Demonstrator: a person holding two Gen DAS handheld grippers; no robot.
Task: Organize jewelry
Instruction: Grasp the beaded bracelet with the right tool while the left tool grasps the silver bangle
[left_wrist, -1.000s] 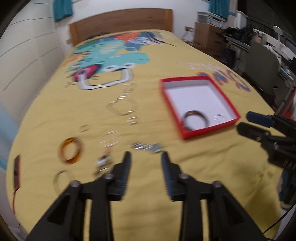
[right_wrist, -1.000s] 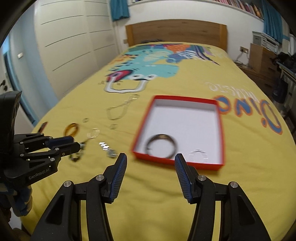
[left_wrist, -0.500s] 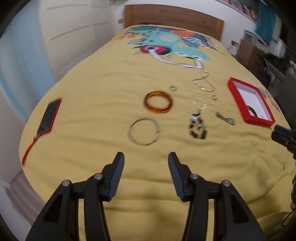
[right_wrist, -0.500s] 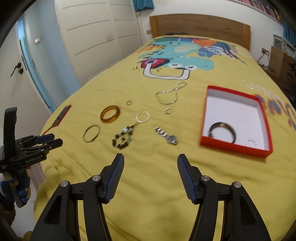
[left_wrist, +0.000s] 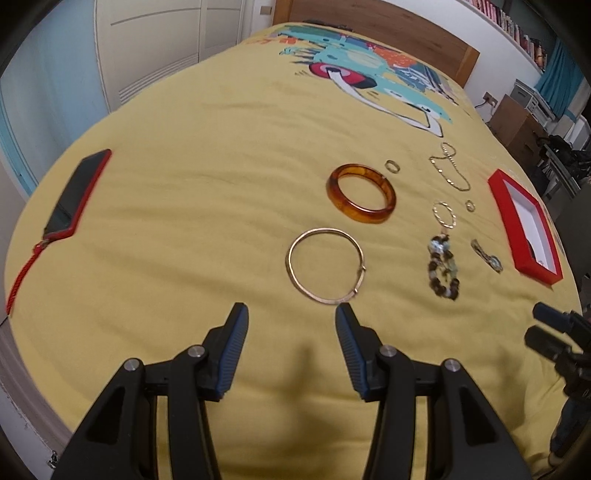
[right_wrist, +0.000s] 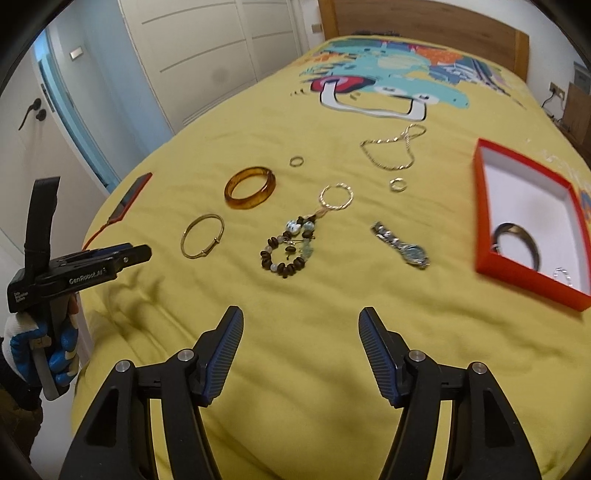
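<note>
Jewelry is lying scattered on a yellow bedspread (left_wrist: 184, 206): a thin gold bangle (left_wrist: 326, 271), an amber bangle (left_wrist: 361, 193), a beaded bracelet (right_wrist: 290, 248), a watch (right_wrist: 402, 246) and a chain (right_wrist: 395, 147). The left claw (left_wrist: 291, 314) is hovering spread and empty just short of the gold bangle. The right claw (right_wrist: 301, 319), also empty, is opening. A red box (right_wrist: 484, 206) is sitting at right, holding a dark bangle (right_wrist: 519, 240).
</note>
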